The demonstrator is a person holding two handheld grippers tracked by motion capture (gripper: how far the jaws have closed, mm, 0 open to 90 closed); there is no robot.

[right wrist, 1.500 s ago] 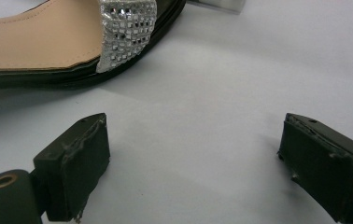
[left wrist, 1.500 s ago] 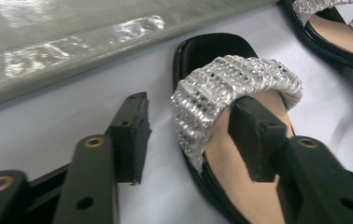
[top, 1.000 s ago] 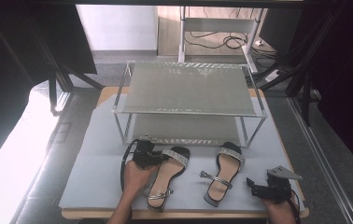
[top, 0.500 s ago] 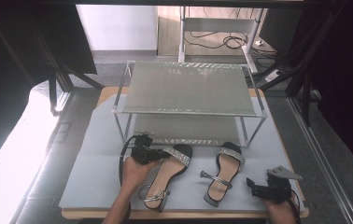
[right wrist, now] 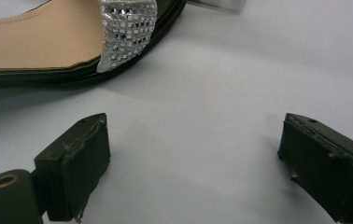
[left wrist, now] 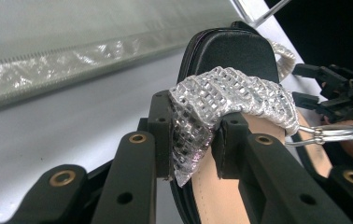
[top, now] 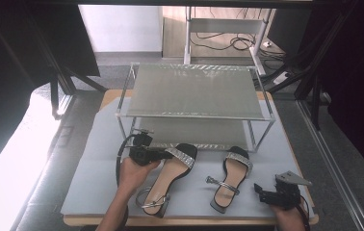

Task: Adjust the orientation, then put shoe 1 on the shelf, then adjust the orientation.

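Note:
A black sandal [top: 169,177] with a tan insole and a silver rhinestone toe strap [left wrist: 230,93] lies on the left of the grey mat [top: 98,168], toe toward the rack. My left gripper [top: 168,154] is shut on that strap, and the pads pinch its bunched edge [left wrist: 193,140]. The toe end looks raised while the heel stays near the mat. The matching sandal [top: 230,175] lies flat to the right. My right gripper [top: 259,192] rests low at the front right, open with nothing between its jaws [right wrist: 193,158], and points at that sandal's strap [right wrist: 125,28].
A two-tier metal rack [top: 194,91] with mesh shelves stands at the back of the mat, just beyond the sandals' toes. The table's front edge [top: 189,221] runs close behind both hands. Cables lie on the floor [top: 228,43] past the table.
My left gripper has risen and shifted slightly toward the rack, lifting the left sandal's toe by its strap. The right gripper and the right sandal have stayed put.

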